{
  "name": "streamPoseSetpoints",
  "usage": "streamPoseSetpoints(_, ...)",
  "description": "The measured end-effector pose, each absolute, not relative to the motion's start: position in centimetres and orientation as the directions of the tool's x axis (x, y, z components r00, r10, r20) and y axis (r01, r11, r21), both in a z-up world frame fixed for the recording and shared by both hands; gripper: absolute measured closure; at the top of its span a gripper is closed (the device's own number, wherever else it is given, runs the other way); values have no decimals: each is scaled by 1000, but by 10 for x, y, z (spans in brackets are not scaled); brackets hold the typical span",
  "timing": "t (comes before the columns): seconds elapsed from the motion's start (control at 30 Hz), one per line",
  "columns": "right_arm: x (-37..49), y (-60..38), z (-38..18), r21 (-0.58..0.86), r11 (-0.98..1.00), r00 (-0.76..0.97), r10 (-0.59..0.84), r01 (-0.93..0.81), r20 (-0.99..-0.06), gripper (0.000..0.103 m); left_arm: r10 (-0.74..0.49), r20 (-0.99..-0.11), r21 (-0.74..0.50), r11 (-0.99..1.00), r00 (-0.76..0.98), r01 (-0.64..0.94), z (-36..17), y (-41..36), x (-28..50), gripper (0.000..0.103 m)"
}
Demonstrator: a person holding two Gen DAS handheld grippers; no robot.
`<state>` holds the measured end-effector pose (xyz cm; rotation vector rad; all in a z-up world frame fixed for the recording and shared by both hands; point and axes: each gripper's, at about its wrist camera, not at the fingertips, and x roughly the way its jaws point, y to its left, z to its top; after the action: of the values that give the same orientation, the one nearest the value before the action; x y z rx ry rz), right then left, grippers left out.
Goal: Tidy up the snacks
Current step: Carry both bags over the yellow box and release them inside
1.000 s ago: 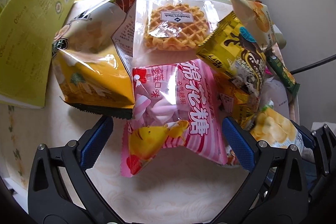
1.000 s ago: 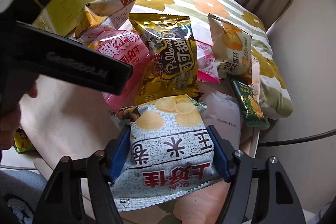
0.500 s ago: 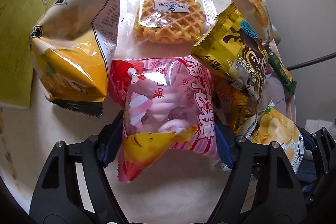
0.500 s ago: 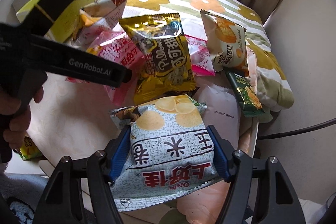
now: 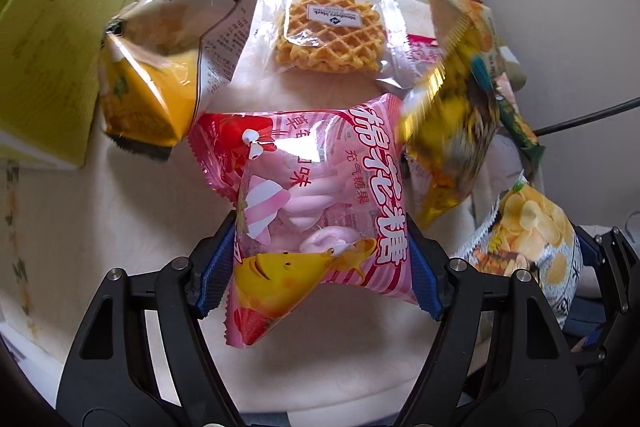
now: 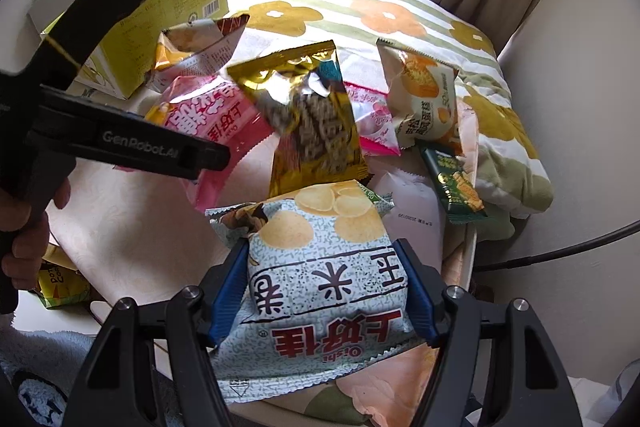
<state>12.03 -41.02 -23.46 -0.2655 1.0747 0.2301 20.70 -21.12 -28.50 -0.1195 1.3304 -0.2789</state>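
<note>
My left gripper (image 5: 320, 267) is shut on a pink marshmallow bag (image 5: 320, 203) and holds it lifted off the round table (image 5: 100, 227). The pink bag also shows in the right wrist view (image 6: 212, 119). My right gripper (image 6: 326, 291) is shut on a pale blue-green chip bag (image 6: 320, 275), also seen at the right of the left wrist view (image 5: 528, 239). A gold cocoa snack bag (image 6: 312, 119) is tilted and blurred between the two held bags.
A yellow-orange chip bag (image 5: 160, 67) and a yellow-green box (image 5: 52, 39) stand at the left. A wrapped waffle (image 5: 332, 31) lies at the back. A cream snack bag (image 6: 424, 99), a green bar (image 6: 456, 183) and a flowered cushion (image 6: 400, 15) lie to the right.
My left gripper has closed on the pink marshmallow bag and lifted it. The gold bag has been knocked and is moving. My right gripper still holds the chip bag.
</note>
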Motion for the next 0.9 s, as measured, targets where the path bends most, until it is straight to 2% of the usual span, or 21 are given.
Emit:
streamPoseSetpoints(0.57, 109, -413, -170, -109, 930, 594, 131, -351, -794, 37, -249, -879, -227, 969, 407, 101, -192, -197, 155, 31)
streamPoseSetpoints(0.9, 129, -383, -141, -123, 912, 643, 177, -392, -745, 37, -214, -823, -214, 975, 526, 61, -139, -148, 166, 31)
